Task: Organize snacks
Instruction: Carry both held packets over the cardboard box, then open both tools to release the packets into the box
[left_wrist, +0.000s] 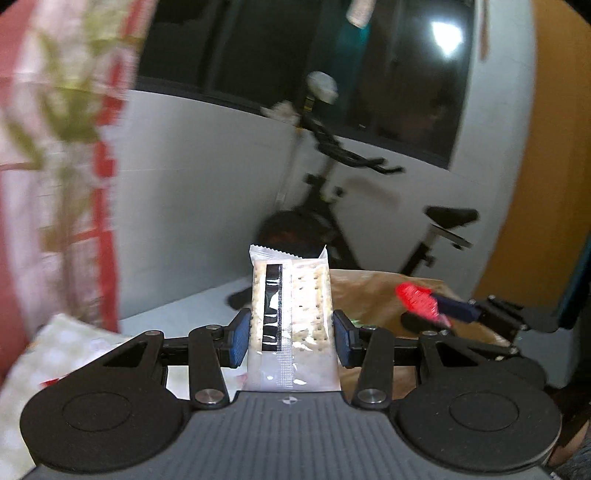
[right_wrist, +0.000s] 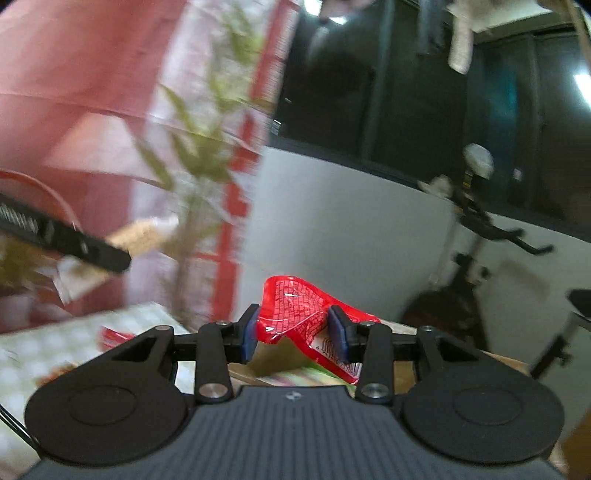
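White wall behind; L tool (left_wrist: 291, 336) clamps cracker pack (left_wrist: 291, 317), R tool (right_wrist: 295, 332) red packet (right_wrist: 299, 314)

Both views are dim indoors, with strong fisheye bending and dark corners. A bright white glare spot (left_wrist: 447, 37) burns in the upper right of the left wrist view. The curtain (right_wrist: 92, 92) and plant (right_wrist: 207, 147) are smeared by motion blur, while each gripper's own body stays sharp.
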